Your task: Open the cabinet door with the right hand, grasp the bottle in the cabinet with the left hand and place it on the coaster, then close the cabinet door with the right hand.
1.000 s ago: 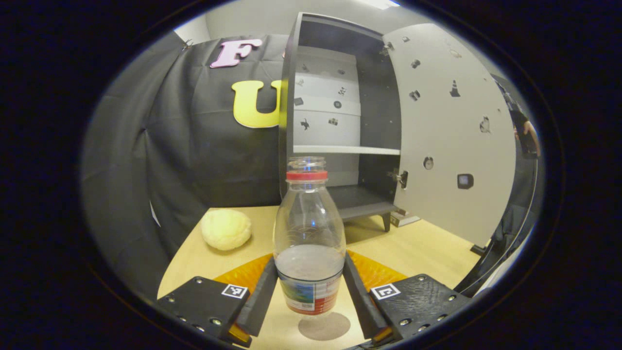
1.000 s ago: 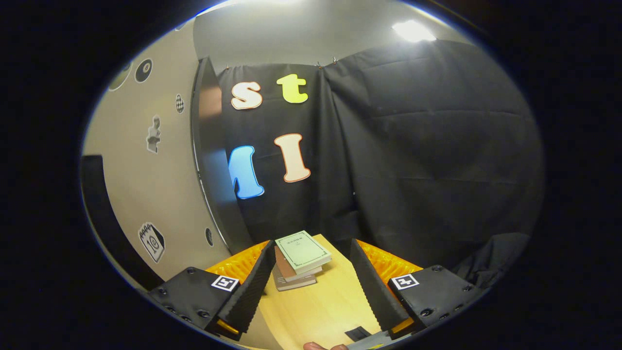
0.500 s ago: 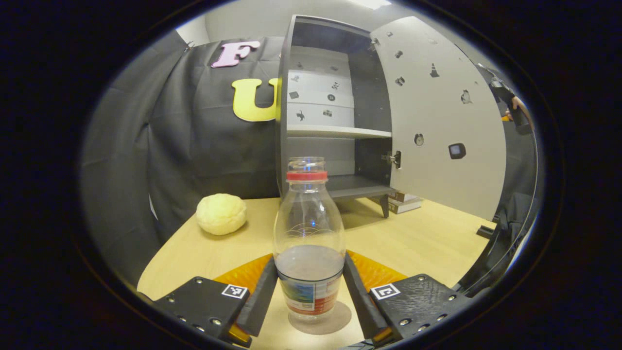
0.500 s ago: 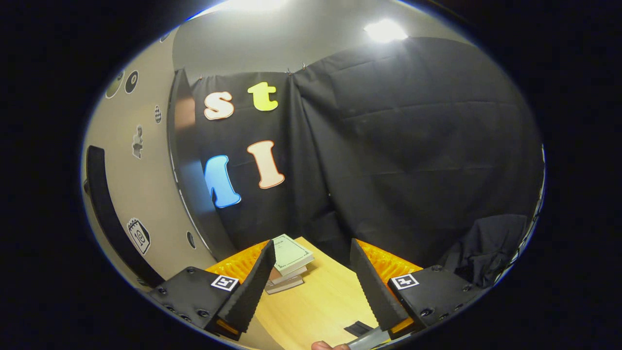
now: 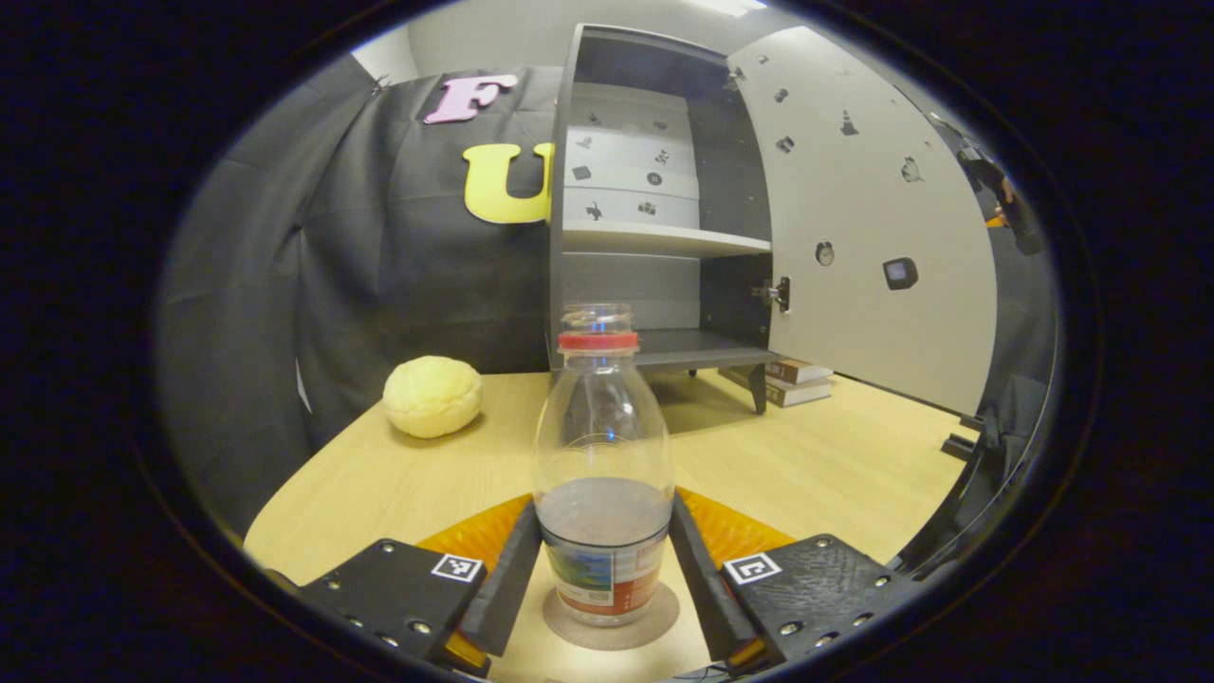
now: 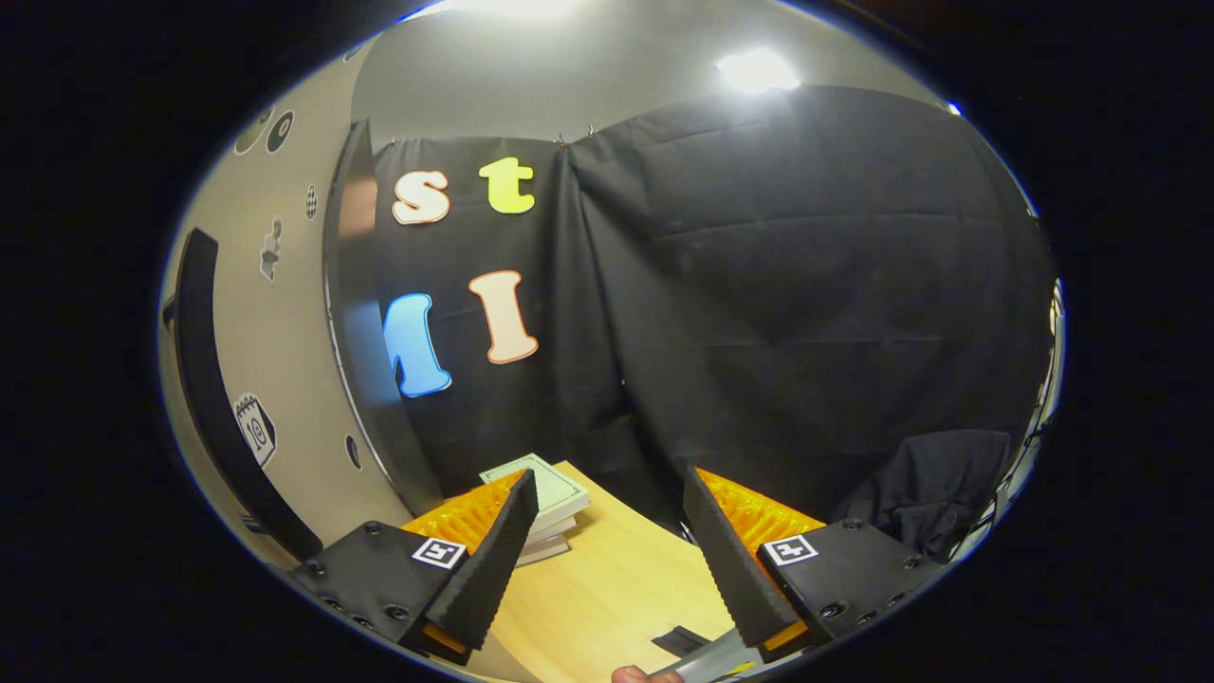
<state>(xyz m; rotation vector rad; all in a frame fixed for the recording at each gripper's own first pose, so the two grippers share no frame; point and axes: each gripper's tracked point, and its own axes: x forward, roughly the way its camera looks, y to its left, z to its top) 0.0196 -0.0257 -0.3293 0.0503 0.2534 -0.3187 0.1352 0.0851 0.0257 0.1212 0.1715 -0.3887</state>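
Left gripper (image 5: 604, 560) clamps bottle (image 5: 603, 455) on coaster (image 5: 612, 628); right gripper (image 6: 607, 541) spread (holding nothing).

Clear red-capped bottle (image 5: 603, 465) stands upright on round coaster (image 5: 611, 626); cabinet door (image 5: 873, 218) open.

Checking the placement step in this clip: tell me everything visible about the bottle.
The bottle is clear plastic with a red neck ring and a transparent cap, rounded shoulders and a colourful label band around its lower part. It is partly filled with a greyish liquid. It stands upright, its base on the round brown coaster on the wooden table. The left gripper has both black fingers pressed against its lower sides.
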